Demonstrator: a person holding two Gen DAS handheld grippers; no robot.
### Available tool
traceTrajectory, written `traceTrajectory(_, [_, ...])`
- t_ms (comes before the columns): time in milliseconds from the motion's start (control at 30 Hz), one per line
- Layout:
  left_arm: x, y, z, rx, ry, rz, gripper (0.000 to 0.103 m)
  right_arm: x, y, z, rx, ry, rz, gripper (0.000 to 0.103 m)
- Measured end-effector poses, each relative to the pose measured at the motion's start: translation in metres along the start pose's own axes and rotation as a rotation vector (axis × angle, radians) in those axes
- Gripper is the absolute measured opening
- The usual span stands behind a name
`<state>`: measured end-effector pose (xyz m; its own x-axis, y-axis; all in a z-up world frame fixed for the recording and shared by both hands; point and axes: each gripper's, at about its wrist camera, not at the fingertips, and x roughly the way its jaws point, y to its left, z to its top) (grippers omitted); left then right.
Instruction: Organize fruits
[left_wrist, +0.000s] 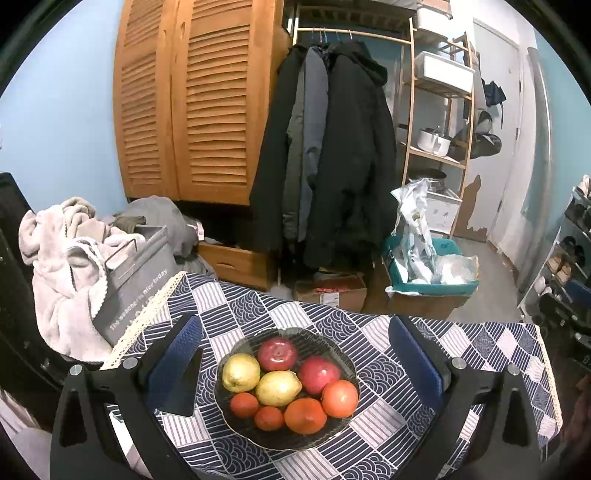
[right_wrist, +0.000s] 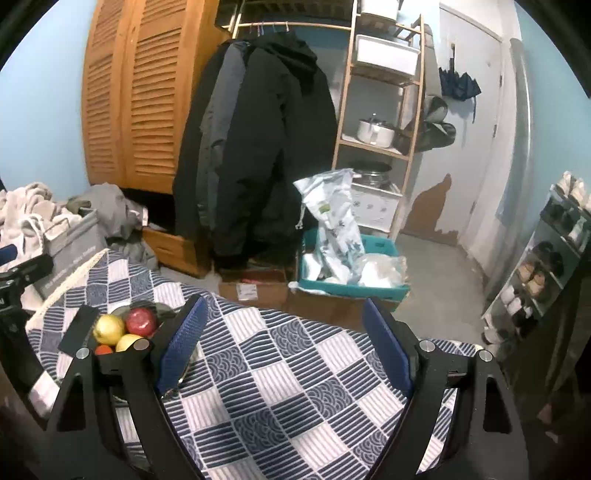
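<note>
**Observer:** Where's the fruit?

**Operator:** All of it sits in the dark glass plate (left_wrist: 236, 424) on the checked blue-and-white tablecloth (left_wrist: 369, 443). I count two red apples (left_wrist: 277, 353), two yellow lemons (left_wrist: 278, 387), and four orange fruits (left_wrist: 305, 415) along the near rim, packed close and touching one another.

**Observer:** And your left gripper?

**Operator:** My left gripper (left_wrist: 295, 369) is spread wide, one blue pad on each side of the plate, holding nothing. Whether it hangs above the plate or level with it, I cannot tell.

**Observer:** The right one?

**Operator:** The right gripper (right_wrist: 286, 354) is also spread and carries nothing, over bare cloth to the right of the plate. In its view the plate (right_wrist: 168, 308) peeks out behind the left finger, with an apple (right_wrist: 141, 320) and a lemon (right_wrist: 108, 329) showing.

**Observer:** Beyond the table?

**Operator:** Dark coats (left_wrist: 332, 155) hang on a rail, a louvered wooden wardrobe (left_wrist: 199, 99) stands left of them, and a teal crate (left_wrist: 424, 273) with bags sits on the floor.
</note>
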<state>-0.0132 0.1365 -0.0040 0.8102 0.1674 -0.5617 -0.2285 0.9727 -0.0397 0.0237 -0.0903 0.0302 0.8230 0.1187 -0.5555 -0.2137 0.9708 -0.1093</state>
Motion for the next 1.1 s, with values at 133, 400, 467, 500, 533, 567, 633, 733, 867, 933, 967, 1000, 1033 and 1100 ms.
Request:
traceTrajectory(133, [-0.001, 0.0, 0.0, -0.001, -0.003, 0.001, 0.102, -0.004, -0.005, 0.001, 0.021, -0.01, 0.0, 0.084])
traceTrajectory(400, [-0.006, 0.002, 0.001, -0.022, -0.014, -0.003, 0.102, -0.007, -0.006, 0.002, 0.019, -0.021, -0.003, 0.084])
traceTrajectory(467, [-0.007, 0.002, 0.001, -0.024, -0.012, -0.007, 0.102, -0.007, -0.006, 0.002, 0.017, -0.022, -0.006, 0.084])
traceTrajectory(500, [-0.007, 0.001, 0.001, -0.023, -0.012, -0.008, 0.102, -0.007, -0.007, 0.002, 0.017, -0.021, -0.005, 0.084])
traceTrajectory(533, [-0.007, 0.001, 0.001, -0.023, -0.012, -0.006, 0.102, -0.007, -0.007, 0.002, 0.018, -0.021, -0.003, 0.084])
traceTrajectory(567, [-0.007, 0.001, 0.001, -0.021, -0.01, -0.004, 0.102, -0.007, -0.007, 0.002, 0.019, -0.02, -0.004, 0.084])
traceTrajectory(633, [-0.007, 0.001, 0.001, -0.021, -0.007, -0.005, 0.102, -0.008, -0.007, 0.002, 0.02, -0.021, -0.003, 0.084])
traceTrajectory(733, [-0.007, 0.001, 0.002, -0.021, -0.001, -0.009, 0.102, -0.008, -0.007, 0.001, 0.018, -0.021, -0.003, 0.084])
traceTrajectory(867, [-0.007, -0.001, 0.003, -0.017, -0.005, -0.007, 0.102, -0.008, -0.008, 0.001, 0.017, -0.021, -0.005, 0.084])
traceTrajectory(933, [-0.007, -0.001, 0.002, -0.018, -0.004, -0.007, 0.102, -0.008, -0.01, 0.002, 0.02, -0.022, -0.005, 0.084])
traceTrajectory(967, [-0.007, -0.001, 0.002, -0.019, -0.003, -0.006, 0.102, -0.008, -0.011, 0.002, 0.021, -0.023, -0.004, 0.084])
traceTrajectory(1000, [-0.007, -0.001, 0.003, -0.019, -0.002, -0.006, 0.102, -0.007, -0.01, 0.002, 0.018, -0.021, -0.004, 0.084])
traceTrajectory(1033, [-0.007, -0.001, 0.002, -0.018, -0.004, -0.006, 0.102, -0.008, -0.01, 0.002, 0.018, -0.021, -0.005, 0.084])
traceTrajectory(1100, [-0.007, -0.001, 0.003, -0.017, -0.005, -0.006, 0.102, -0.008, -0.012, 0.002, 0.02, -0.021, -0.004, 0.084])
